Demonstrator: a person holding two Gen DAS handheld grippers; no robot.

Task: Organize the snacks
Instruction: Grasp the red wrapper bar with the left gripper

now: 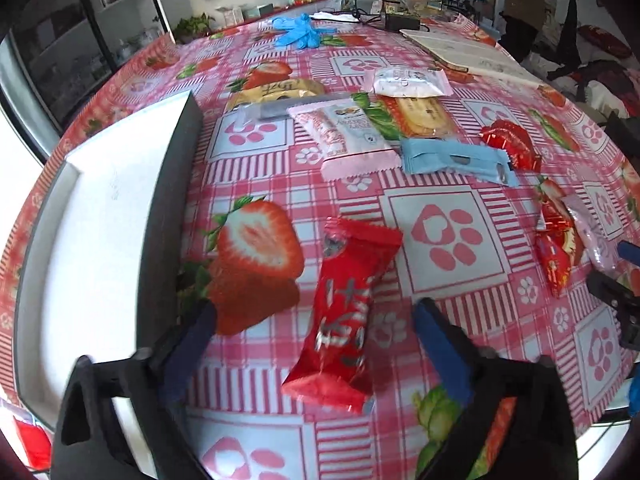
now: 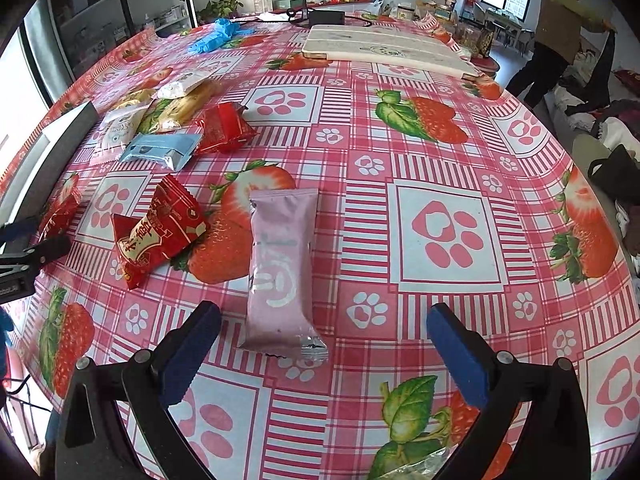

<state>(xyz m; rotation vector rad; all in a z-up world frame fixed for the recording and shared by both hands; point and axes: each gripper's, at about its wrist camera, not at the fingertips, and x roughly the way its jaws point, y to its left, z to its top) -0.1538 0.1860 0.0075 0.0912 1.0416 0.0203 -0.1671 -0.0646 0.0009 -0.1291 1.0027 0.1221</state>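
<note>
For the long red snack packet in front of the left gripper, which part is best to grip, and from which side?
Grip the red packet across its narrow middle, coming down from above with the left gripper, which is open. The packet lies flat on the tablecloth, its long axis running roughly away from the gripper, so the fingers already straddle its short width. Its crimped ends are probably thin and slippery.

Large white Chinese characters run along the long red snack packet (image 1: 344, 316), too blurred to read. The red packet (image 2: 158, 230) left of the pink packet (image 2: 280, 272) carries a cream banner with dark Chinese characters, illegible. The pink packet shows only faint white marks.
</note>
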